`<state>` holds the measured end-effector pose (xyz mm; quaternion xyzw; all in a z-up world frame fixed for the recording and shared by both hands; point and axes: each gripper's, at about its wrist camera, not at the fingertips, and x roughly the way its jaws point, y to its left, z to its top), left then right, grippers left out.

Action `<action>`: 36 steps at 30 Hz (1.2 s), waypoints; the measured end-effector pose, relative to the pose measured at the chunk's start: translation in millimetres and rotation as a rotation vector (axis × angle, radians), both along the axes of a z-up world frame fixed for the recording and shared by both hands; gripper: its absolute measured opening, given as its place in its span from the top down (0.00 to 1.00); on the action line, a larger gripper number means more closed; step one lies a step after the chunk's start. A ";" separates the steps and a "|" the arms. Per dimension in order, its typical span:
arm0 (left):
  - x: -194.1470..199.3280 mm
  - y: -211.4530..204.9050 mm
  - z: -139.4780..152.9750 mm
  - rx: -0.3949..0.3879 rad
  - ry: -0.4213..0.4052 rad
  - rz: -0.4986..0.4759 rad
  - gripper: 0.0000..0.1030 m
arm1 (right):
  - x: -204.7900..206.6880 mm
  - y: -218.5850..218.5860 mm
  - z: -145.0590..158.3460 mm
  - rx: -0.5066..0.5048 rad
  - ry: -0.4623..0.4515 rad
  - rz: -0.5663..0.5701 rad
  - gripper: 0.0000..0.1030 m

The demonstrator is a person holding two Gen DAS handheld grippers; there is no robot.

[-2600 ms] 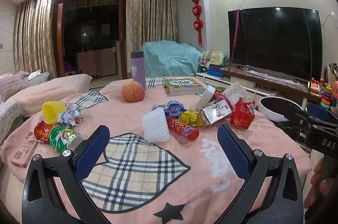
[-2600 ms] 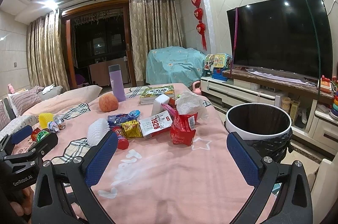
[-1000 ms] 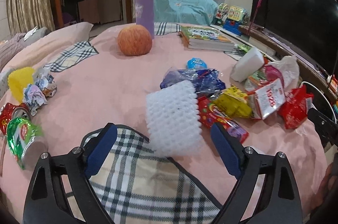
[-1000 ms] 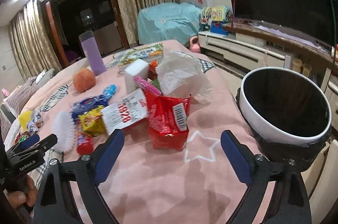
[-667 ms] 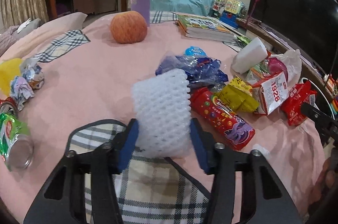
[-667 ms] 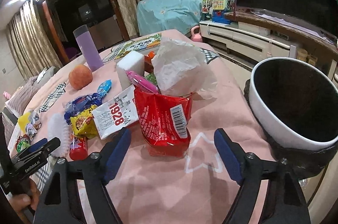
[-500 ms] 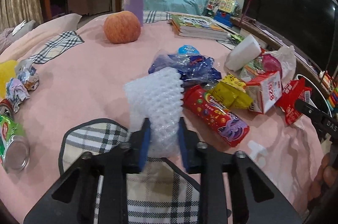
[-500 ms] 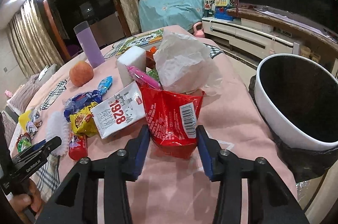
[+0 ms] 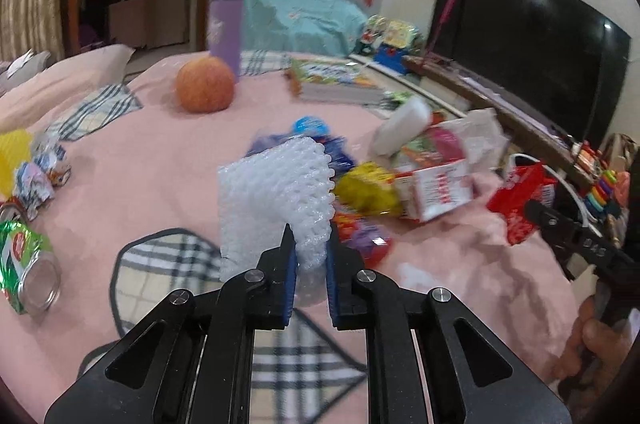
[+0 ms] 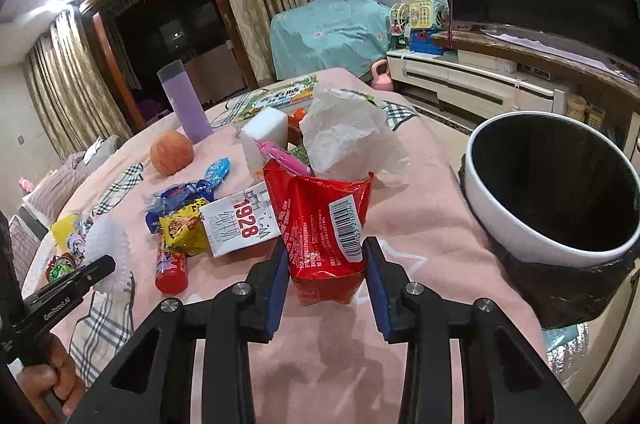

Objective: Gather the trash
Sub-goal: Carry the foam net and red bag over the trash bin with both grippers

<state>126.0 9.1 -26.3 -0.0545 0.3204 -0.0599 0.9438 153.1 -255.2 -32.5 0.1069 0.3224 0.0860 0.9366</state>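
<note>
so barely started: left tool (image 9: 308,256) is clamped tight on the white foam fruit net (image 9: 276,200) and right tool (image 10: 326,264) has just squeezed onto the red snack bag (image 10: 320,220) beside the bin (image 10: 500,212), rest of the wrappers (image 10: 184,220) still litter the desk (image 10: 420,224)

Bare cloth (image 10: 432,208) lies open toward the bin (image 10: 516,224) at three o'clock; wrappers (image 10: 236,224) crowd ten o'clock.
</note>
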 end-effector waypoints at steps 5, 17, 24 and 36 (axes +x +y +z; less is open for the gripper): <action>-7.8 -26.0 15.6 -0.009 -0.035 -0.077 0.89 | -10.1 -12.4 6.5 0.010 -0.016 -0.020 0.65; -7.9 -93.0 17.5 -0.023 -0.010 -0.244 0.89 | -29.9 -47.9 13.3 0.024 -0.034 -0.088 0.65; -0.4 -131.5 19.1 -0.009 -0.006 -0.331 0.89 | -37.9 -74.2 19.2 0.025 -0.047 -0.139 0.65; 16.9 -189.8 20.1 0.007 0.011 -0.445 0.89 | -39.9 -113.6 20.9 0.020 -0.044 -0.205 0.65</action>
